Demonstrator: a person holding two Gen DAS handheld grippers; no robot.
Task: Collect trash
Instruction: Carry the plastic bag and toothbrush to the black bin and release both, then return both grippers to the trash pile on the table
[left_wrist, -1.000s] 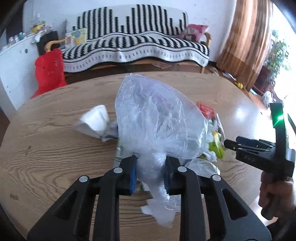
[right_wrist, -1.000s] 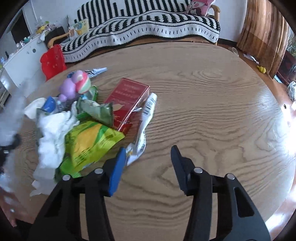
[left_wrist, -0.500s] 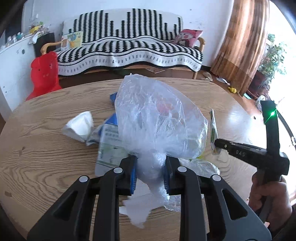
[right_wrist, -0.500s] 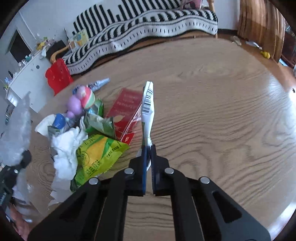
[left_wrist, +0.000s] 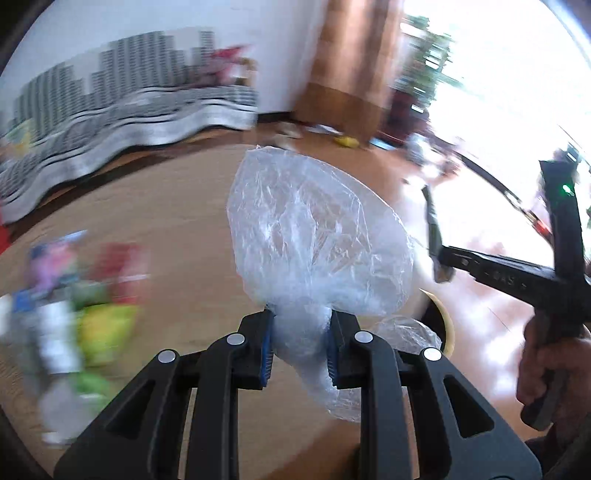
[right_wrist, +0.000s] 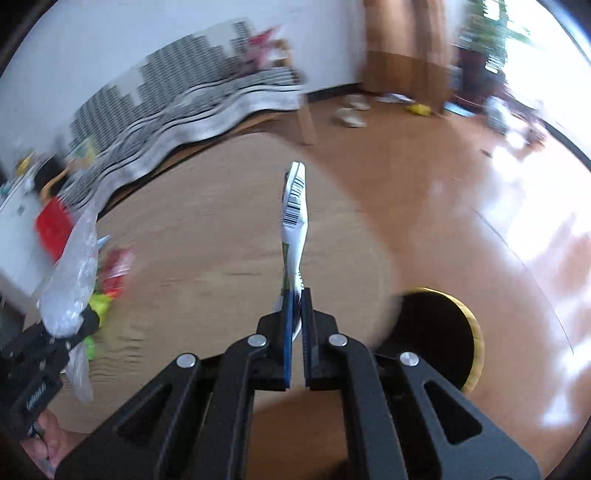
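Observation:
My left gripper (left_wrist: 300, 332) is shut on the bunched neck of a clear plastic bag (left_wrist: 317, 236), which puffs up above the jaws. My right gripper (right_wrist: 297, 299) is shut on a thin white wrapper with a barcode (right_wrist: 295, 206) that stands up edge-on from the pads. In the left wrist view the right gripper (left_wrist: 439, 254) shows at the right with the wrapper (left_wrist: 430, 218) sticking up from it. A blurred pile of trash (left_wrist: 92, 317) lies on the round wooden table (left_wrist: 177, 229) at the left. A dark round bin with a yellow rim (right_wrist: 436, 332) stands below the table edge.
A black-and-white striped sofa (right_wrist: 192, 99) stands behind the table, a red chair (right_wrist: 53, 225) to its left. Brown curtains (left_wrist: 351, 62) and a bright window fill the right. Small items lie scattered on the glossy floor (right_wrist: 461, 155). A hand (left_wrist: 546, 362) grips the right tool.
The right gripper closed on the barcode wrapper and lifted it off the pile. Both grippers then swung right, away from the trash pile, and the bin came into view.

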